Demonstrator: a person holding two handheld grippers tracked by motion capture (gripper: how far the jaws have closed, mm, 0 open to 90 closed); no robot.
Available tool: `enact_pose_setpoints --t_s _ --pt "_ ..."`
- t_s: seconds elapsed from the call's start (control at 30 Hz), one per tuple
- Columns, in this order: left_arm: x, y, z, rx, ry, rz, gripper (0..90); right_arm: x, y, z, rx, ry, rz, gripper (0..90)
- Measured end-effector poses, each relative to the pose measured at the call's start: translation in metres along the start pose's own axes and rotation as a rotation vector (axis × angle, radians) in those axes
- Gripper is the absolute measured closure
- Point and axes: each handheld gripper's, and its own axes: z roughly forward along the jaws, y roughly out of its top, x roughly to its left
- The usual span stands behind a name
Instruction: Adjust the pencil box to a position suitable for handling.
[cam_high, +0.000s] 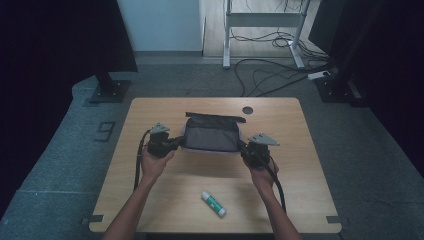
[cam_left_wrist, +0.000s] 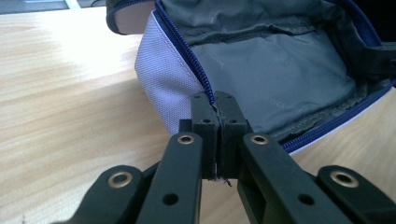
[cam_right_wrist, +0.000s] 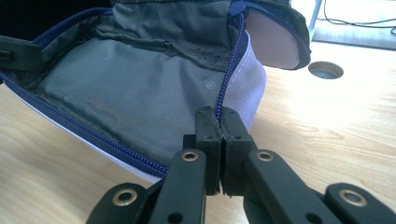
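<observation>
An open pouch with a pale lilac outside, grey lining and a blue zipper lies at the middle of the wooden table. My left gripper is shut on the pouch's left rim. In the left gripper view the pouch gapes wide, and the left gripper pinches the zipper edge between its jaws. My right gripper is shut on the right rim. The right gripper view shows the pouch from the other end, with the right gripper clamped on the zipper edge.
A white and green glue stick lies near the table's front edge, between the person's forearms. A round cable hole sits at the back of the tabletop. Cables and a desk frame are on the floor behind.
</observation>
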Motion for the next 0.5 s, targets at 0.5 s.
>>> enact_pose_setpoints --t_s 0.5 --pt "-0.010 -0.023 -0.009 0.013 -0.003 0.027 88.5 0.010 -0.017 -0.014 0.001 0.026 -0.019 86.7"
